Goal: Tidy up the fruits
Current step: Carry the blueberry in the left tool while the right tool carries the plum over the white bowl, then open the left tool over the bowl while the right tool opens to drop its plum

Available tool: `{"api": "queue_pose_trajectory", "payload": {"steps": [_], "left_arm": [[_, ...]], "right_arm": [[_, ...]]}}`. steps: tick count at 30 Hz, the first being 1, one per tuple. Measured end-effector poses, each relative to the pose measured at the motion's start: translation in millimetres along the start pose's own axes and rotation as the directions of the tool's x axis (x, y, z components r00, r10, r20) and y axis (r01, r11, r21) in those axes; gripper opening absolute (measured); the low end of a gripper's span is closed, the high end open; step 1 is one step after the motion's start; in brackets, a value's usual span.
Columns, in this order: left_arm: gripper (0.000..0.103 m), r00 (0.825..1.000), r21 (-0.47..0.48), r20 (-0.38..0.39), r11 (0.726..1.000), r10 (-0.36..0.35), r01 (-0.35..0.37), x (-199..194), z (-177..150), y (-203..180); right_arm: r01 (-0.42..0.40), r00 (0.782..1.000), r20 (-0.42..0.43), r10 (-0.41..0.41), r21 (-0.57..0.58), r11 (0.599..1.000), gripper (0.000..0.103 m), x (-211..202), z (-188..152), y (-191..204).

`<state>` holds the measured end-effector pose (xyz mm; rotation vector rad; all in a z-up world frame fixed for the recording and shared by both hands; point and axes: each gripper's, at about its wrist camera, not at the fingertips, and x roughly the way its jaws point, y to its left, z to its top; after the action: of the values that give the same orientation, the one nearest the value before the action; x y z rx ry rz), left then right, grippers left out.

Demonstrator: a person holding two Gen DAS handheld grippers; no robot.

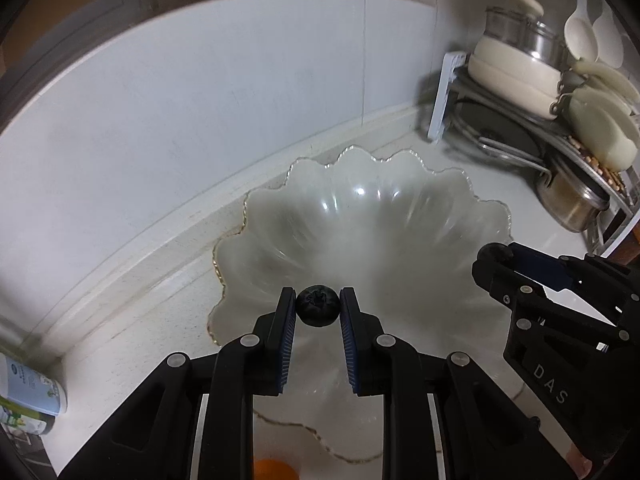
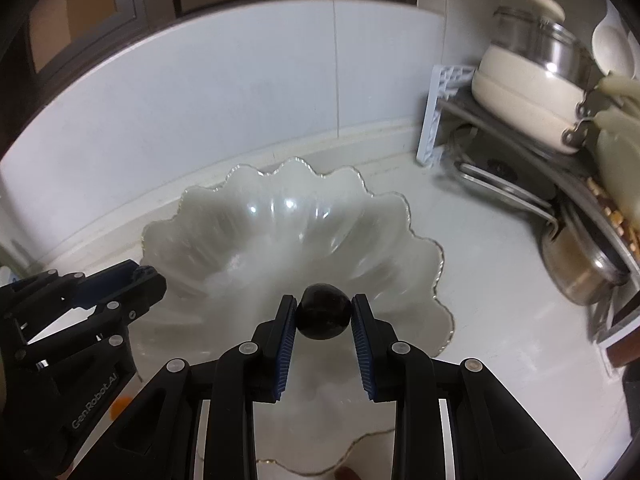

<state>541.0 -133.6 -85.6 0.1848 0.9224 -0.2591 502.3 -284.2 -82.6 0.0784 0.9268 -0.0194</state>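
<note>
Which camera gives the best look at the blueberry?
The left wrist view. There the blueberry sits centred between the left gripper pads, its crown facing the lens. In the right wrist view the left gripper shows only side-on at the edge, and the berry cannot be seen.

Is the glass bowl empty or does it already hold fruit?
Empty as far as shown: the bowl's inside is bare in both views. Its near part is hidden behind the grippers.
</note>
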Motion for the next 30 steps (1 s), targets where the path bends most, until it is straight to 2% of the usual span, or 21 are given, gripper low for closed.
{"api": "queue_pose_trajectory", "payload": {"steps": [12,15,16,18,21,30], "left_arm": [[0.023,0.998,0.025,-0.06,1.0,0.006,-0.005,24.4,4.0,-3.0],[0.037,0.998,0.033,-0.057,0.999,0.013,-0.011,25.2,4.8,-4.5],[0.043,0.999,0.031,-0.051,0.999,0.016,-0.014,24.0,4.4,-4.6],[0.044,0.999,0.029,-0.042,0.999,0.018,-0.017,21.1,3.3,-3.9],[0.046,0.999,0.03,-0.041,0.999,0.025,-0.024,18.1,2.5,-3.2],[0.046,1.0,0.003,-0.005,1.0,0.029,-0.029,-9.3,-3.3,5.4]], "right_arm": [[0.007,0.997,-0.081,-0.007,0.004,1.0,0.03,26.9,3.3,-2.8],[0.013,0.996,-0.092,-0.014,-0.012,1.0,0.031,28.3,3.4,-1.2],[0.013,0.995,-0.097,-0.015,-0.013,1.0,0.033,28.6,3.2,-1.0],[0.012,0.995,-0.097,-0.014,-0.018,1.0,0.038,27.4,2.8,-0.4],[0.016,0.996,-0.091,-0.018,-0.02,1.0,0.052,24.2,2.2,0.4],[0.023,0.998,-0.054,-0.024,-0.018,1.0,0.053,1.9,-2.4,3.5]]}}
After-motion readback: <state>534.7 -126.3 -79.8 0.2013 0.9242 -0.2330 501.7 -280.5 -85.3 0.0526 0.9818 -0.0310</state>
